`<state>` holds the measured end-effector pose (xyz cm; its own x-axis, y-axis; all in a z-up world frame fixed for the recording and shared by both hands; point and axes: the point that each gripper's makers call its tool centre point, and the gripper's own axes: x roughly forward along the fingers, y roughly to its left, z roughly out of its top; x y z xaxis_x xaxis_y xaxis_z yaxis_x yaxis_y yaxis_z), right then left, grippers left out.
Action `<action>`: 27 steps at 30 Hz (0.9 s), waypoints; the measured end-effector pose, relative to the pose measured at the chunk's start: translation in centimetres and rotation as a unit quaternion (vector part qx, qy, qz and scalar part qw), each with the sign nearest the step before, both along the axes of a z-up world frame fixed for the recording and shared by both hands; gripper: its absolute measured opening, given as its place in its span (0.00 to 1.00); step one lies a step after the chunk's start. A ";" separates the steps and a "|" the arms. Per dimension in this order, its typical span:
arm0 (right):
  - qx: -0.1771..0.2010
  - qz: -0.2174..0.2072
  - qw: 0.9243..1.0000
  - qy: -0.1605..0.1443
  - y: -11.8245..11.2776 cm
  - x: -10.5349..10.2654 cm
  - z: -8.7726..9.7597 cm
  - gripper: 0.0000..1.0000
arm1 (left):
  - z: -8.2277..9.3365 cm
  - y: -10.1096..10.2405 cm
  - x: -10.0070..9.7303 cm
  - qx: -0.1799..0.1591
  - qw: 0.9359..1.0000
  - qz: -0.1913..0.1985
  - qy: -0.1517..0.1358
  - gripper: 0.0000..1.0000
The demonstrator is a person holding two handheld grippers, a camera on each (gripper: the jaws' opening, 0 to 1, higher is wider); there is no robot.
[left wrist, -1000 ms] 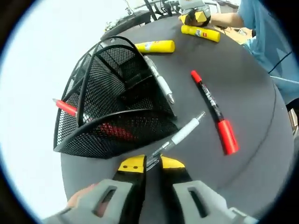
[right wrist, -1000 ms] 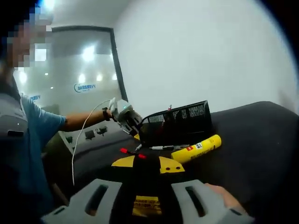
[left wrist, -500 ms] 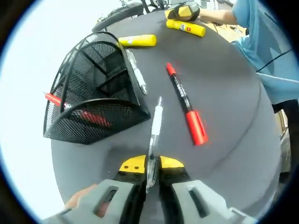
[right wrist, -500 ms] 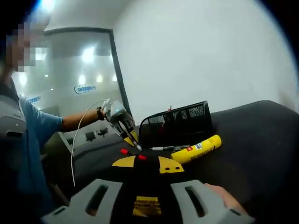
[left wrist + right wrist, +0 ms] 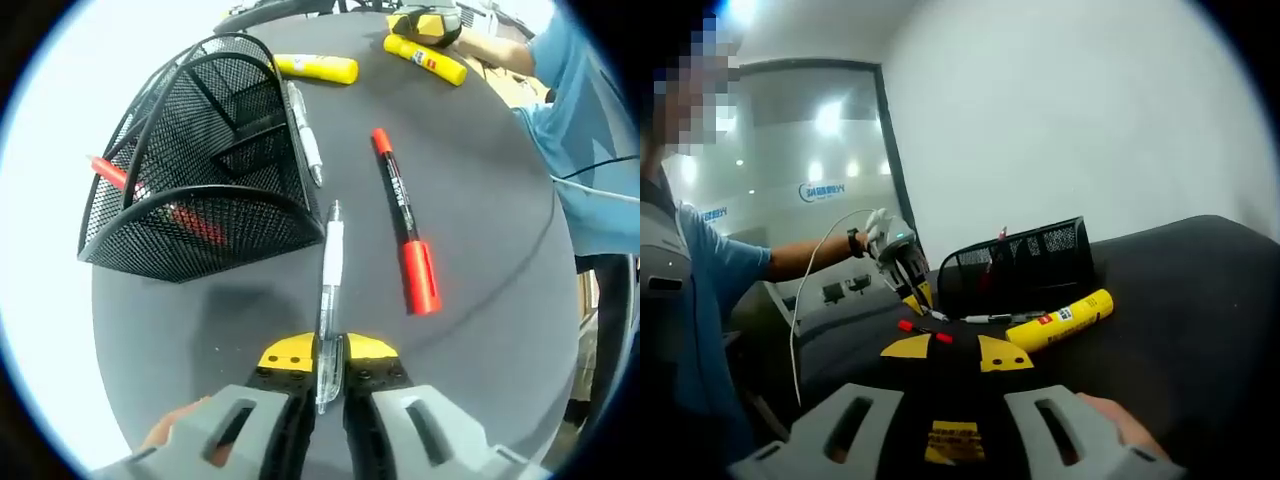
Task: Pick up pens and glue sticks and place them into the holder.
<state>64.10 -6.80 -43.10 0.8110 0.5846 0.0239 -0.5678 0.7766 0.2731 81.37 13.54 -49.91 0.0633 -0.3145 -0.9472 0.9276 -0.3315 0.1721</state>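
Gripping a white pen (image 5: 329, 290), left gripper (image 5: 327, 352); red pen (image 5: 108, 172) in holder (image 5: 200, 170) at 10 o'clock; several left on desk (image 5: 480, 220); right gripper (image 5: 953, 350) fingers' state unclear.

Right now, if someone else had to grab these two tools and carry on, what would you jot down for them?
Left gripper: shut on a white pen, lifted beside the mesh holder.
Right gripper: jaws closed, whether they hold anything I cannot tell.
Done: one red pen sits in the holder.
Left on the table: red marker, second white pen, two yellow glue sticks.
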 end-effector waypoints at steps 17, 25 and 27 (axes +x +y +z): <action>0.010 0.001 1.000 -0.002 -0.1 -0.1 0.3 0.12 | 2.7 1.0 -2.3 -0.020 0.999 0.019 -0.017 0.05; 0.015 0.002 1.000 -0.003 -0.2 -0.1 0.4 0.12 | 5.1 0.4 -3.3 -0.065 0.997 0.039 -0.035 0.05; 0.016 0.002 1.000 -0.003 -0.2 -0.1 0.4 0.12 | 5.5 0.4 -3.6 -0.070 0.996 0.042 -0.040 0.05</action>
<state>64.02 -6.95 -42.72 0.8082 0.5869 0.0484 -0.5731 0.7649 0.2940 77.77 13.90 -44.40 0.1685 -0.4332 -0.8854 0.9326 -0.2208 0.2855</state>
